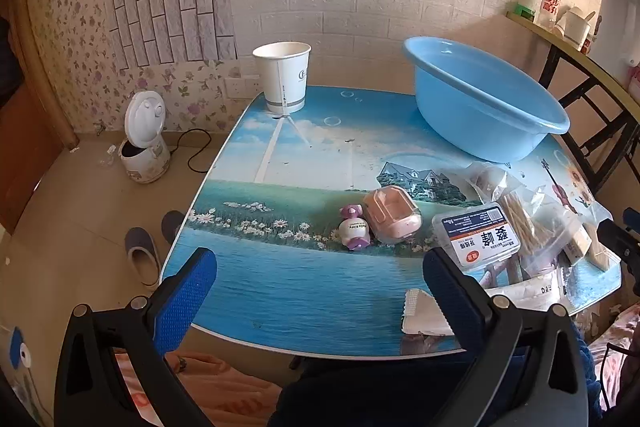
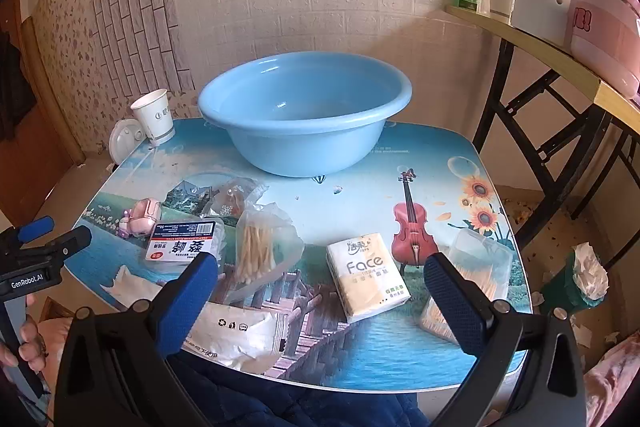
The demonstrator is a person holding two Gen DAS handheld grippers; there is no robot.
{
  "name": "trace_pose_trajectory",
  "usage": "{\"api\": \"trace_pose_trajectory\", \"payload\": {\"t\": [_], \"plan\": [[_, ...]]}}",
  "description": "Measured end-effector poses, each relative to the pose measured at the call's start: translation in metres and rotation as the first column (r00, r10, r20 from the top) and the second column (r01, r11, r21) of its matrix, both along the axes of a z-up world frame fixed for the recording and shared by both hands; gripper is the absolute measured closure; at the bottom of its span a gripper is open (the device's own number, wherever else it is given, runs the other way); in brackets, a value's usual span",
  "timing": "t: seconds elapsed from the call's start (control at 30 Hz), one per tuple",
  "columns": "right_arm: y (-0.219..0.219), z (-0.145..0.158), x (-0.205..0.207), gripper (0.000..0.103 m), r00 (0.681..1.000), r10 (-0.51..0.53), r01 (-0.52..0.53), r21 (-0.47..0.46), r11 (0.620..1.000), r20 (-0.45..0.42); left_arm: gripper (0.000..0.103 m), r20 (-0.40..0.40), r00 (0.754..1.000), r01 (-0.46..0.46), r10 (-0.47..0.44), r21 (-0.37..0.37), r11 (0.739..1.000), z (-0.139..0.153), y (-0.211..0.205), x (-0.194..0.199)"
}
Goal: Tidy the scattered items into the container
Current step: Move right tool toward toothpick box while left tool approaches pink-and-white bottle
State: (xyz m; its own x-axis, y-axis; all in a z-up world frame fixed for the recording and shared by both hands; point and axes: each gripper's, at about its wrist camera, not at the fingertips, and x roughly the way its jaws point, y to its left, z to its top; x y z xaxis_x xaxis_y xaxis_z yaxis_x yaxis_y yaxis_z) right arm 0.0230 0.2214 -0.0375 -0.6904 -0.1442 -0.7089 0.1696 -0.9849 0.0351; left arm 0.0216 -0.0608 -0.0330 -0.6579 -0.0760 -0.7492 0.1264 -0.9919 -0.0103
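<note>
The blue basin (image 2: 306,111) stands empty at the upper centre of the right wrist view, at the far edge of the table (image 2: 360,171), while the scattered items lie in the lower half: a tissue pack (image 2: 366,275) at centre, its long axis running up-left to down-right. Left of it lie a bag of cotton swabs (image 2: 260,251), a labelled box (image 2: 184,245) and a pink case (image 2: 146,213). The right gripper (image 2: 320,287) hangs spread wide and empty with the tissue pack directly between and ahead of its jaws, so it is judged nearer; the left gripper (image 1: 320,279), likewise released and empty, faces bare table short of the pink case, and nothing blocks the path to the basin.
</note>
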Motion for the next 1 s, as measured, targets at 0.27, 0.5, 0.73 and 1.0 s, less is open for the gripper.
{"api": "trace_pose_trajectory", "payload": {"t": [0.27,0.5,0.73,1.0], "plan": [[0.01,0.0,-0.001,0.0,0.999,-0.034,0.034,0.0,0.999,-0.003,0.0,0.032,0.999,-0.024,0.024,0.004,1.0,-0.014,-0.008,-0.005],[0.013,-0.007,-0.002,0.0,0.998,-0.052,0.052,0.019,0.998,0.017,0.0,0.035,0.999,-0.022,0.022,-0.002,1.0,-0.021,-0.008,-0.012],[0.03,-0.016,-0.005,0.0,0.994,-0.102,0.101,0.027,0.995,0.043,0.0,0.044,0.999,-0.021,0.021,-0.003,1.0,-0.03,-0.009,-0.02],[0.04,-0.023,-0.008,0.0,0.991,-0.118,0.116,0.041,0.992,0.065,0.0,0.05,0.998,-0.026,0.026,-0.001,1.0,-0.035,-0.007,-0.024]]}}
